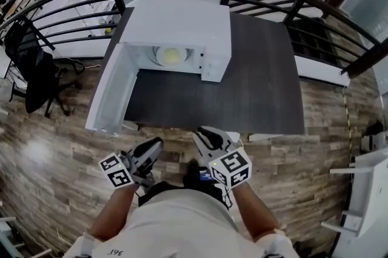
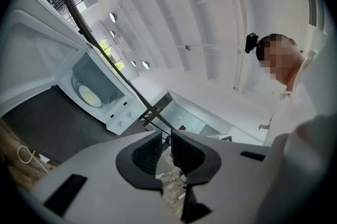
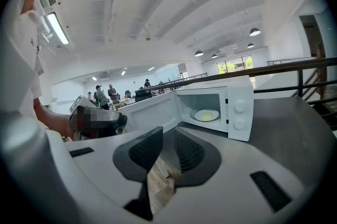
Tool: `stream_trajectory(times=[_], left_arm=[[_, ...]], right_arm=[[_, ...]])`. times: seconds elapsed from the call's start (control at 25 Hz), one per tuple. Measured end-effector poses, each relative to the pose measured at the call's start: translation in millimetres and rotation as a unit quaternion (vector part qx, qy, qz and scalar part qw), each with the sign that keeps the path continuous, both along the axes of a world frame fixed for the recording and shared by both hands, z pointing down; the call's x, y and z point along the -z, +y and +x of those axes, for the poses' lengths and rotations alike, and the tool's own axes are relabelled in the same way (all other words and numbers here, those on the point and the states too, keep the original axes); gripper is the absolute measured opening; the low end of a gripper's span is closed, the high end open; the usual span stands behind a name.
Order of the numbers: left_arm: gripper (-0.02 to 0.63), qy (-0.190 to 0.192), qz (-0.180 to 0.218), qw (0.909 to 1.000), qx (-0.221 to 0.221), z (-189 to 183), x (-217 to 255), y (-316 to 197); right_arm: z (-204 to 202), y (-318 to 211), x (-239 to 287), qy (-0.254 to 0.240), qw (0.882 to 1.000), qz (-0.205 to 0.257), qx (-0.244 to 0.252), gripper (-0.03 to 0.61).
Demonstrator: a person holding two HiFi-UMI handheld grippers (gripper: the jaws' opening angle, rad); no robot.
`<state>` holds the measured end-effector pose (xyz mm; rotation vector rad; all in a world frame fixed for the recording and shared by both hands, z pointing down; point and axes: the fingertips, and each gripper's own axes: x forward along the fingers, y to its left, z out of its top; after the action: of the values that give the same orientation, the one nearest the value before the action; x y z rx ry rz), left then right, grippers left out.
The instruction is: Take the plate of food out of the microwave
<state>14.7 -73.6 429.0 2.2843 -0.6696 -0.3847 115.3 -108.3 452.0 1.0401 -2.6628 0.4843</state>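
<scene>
Clearly, the round white plate of yellow food (image 1: pixel 171 56) is seen inside the open white box-shaped microwave (image 1: pixel 176 23) on the dark grey table (image 1: pixel 260 87), while the left gripper (image 1: pixel 159 143) and the right gripper (image 1: pixel 200 134) are held well apart from it, both closed on nothing.

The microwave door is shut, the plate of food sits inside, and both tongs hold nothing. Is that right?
Not quite: the microwave door stands open, as the head view shows. The plate of food sits inside, and the left tongs and right tongs hold nothing.
</scene>
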Motion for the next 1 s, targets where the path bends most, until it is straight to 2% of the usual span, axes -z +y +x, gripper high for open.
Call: stream_trajectory(times=[0.36, 0.52, 1.0], left_arm=[[0.04, -0.012, -0.01, 0.9995, 0.027, 6.8, -5.9, -45.9], [0.04, -0.013, -0.009, 0.9997, 0.019, -1.8, -7.7, -67.2], [0.04, -0.058, -0.005, 0.998, -0.026, -38.8, -21.9, -126.4]], right_arm=[[7.2, -39.7, -10.7, 0.009, 1.0, -0.013, 0.021, 0.051], [-4.2, -54.9, -15.6, 0.017, 1.0, -0.018, 0.019, 0.051], [-50.3, -101.0, -27.6, 0.044, 0.998, -0.024, -0.032, 0.051]])
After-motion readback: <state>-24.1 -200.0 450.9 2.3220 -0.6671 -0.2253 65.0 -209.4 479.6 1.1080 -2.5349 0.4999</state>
